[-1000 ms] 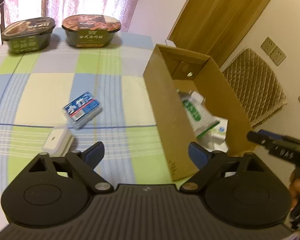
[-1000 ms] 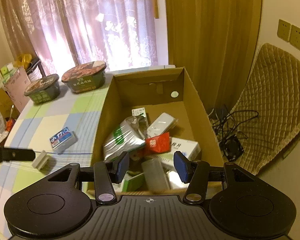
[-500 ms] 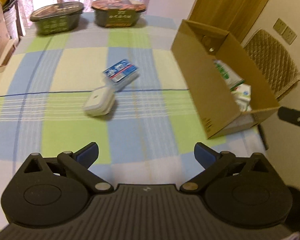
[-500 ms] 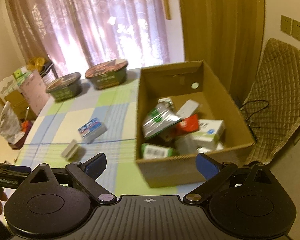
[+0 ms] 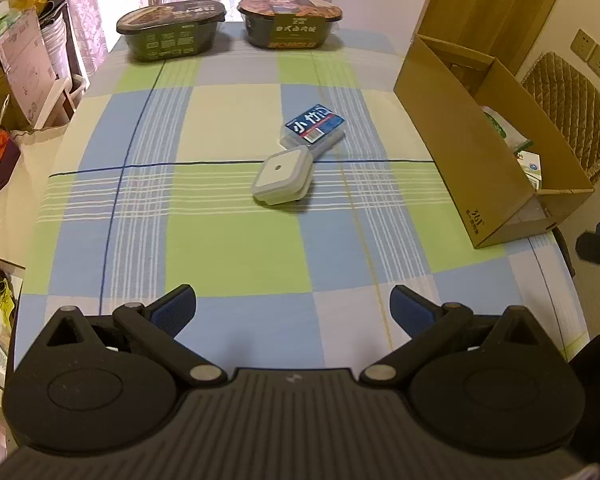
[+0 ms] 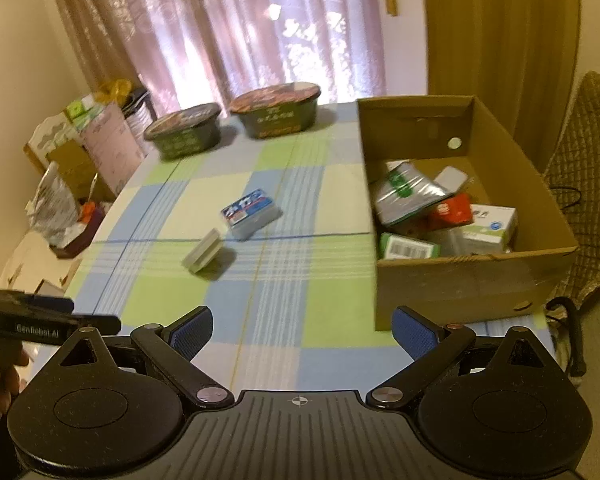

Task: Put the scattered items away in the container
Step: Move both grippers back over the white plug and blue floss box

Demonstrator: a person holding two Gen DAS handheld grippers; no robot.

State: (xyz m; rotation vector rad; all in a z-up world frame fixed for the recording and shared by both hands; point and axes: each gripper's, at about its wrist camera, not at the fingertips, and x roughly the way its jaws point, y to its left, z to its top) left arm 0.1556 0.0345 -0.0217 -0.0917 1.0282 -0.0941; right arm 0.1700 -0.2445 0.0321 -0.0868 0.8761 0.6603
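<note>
You held your left tool [image 5: 293, 306] wide open, with nothing in it. Your right tool [image 6: 302, 328] was wide open too. The blue pack [image 5: 315, 126] and the small white box [image 5: 282, 176] lay touching in the middle of the checked surface [image 5: 228, 248]. The cardboard box [image 6: 452, 284] sat at its right edge, well apart from them

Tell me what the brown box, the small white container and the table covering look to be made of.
Brown box: matte corrugated cardboard, going by its folded flaps and raw edges.
Small white container: probably smooth plastic, with a grey rim and rounded corners.
Table covering: seemingly woven checked cloth, though a printed vinyl sheet cannot be ruled out.
</note>
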